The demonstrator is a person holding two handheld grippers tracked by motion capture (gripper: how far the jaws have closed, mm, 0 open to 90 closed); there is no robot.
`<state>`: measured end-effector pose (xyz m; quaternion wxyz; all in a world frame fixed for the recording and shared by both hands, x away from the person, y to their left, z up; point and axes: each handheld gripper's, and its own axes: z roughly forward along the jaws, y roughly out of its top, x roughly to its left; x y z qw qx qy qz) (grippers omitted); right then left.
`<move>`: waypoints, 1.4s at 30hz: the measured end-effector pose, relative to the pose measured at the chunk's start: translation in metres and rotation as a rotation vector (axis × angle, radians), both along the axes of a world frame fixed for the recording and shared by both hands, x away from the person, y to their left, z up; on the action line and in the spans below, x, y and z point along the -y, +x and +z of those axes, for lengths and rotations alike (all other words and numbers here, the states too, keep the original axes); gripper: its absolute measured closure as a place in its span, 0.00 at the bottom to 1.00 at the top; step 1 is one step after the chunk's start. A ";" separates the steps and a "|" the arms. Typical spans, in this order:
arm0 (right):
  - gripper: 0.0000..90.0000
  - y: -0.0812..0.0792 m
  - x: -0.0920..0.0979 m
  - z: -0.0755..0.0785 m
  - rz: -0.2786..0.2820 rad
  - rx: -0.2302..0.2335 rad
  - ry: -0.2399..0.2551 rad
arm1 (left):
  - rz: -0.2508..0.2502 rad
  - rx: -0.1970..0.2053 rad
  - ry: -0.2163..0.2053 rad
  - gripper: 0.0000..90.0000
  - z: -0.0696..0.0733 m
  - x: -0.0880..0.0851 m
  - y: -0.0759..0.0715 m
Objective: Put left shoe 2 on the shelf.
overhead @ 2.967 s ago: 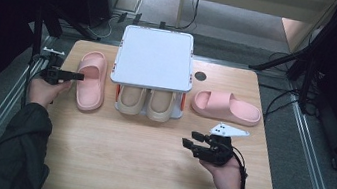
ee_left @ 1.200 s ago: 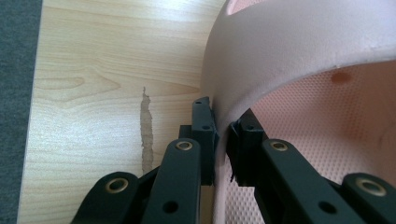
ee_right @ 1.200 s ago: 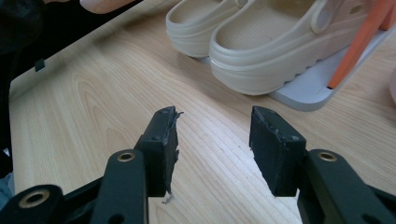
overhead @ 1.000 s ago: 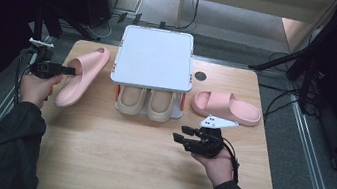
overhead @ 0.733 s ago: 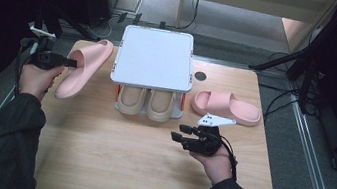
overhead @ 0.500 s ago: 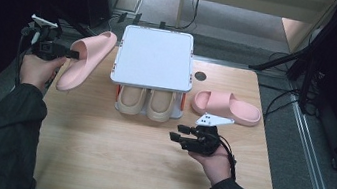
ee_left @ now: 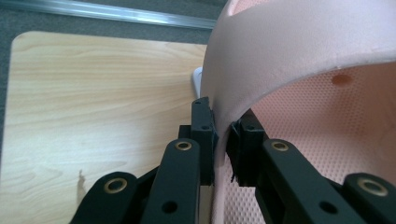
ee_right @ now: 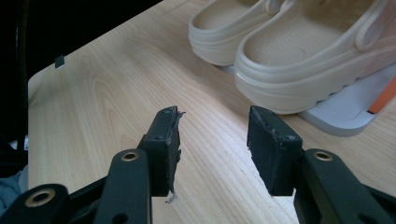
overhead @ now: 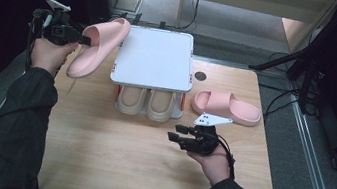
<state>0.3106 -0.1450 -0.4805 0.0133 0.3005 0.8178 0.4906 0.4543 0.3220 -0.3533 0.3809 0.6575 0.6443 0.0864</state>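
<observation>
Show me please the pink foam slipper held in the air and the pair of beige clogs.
Pink foam slipper held in the air (overhead: 97, 46), high view, middle of its sole.
Pair of beige clogs (ee_right: 299, 56), right gripper view, nearer clog's footbed.

Pink slipper higher, nearer rack

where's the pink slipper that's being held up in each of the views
High view: the pink slipper hangs upper left, tilted, off the table, clamped by the left gripper.
Left gripper view: it takes up the right and top, its strap edge pinched between the black jaws.
Right gripper view: not in it; the beige clogs are there.
Shared landmark: the wooden table, seen in all three.
</observation>
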 end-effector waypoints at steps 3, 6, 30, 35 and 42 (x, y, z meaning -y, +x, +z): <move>0.60 -0.001 -0.002 -0.001 0.007 -0.003 -0.006 | -0.010 0.002 0.009 0.91 0.005 0.009 0.005; 0.60 -0.002 -0.004 -0.001 0.014 -0.005 -0.008 | -0.023 0.007 0.027 0.91 0.009 0.021 0.010; 0.60 -0.004 0.008 0.004 -0.010 0.004 0.011 | -0.086 -0.003 0.091 0.81 0.014 0.098 0.051; 0.60 -0.004 0.010 0.004 -0.018 0.004 0.010 | -0.111 -0.002 0.097 0.77 0.015 0.104 0.047; 0.60 -0.003 0.010 0.003 -0.022 0.003 0.006 | -0.142 -0.006 0.112 0.74 0.016 0.108 0.042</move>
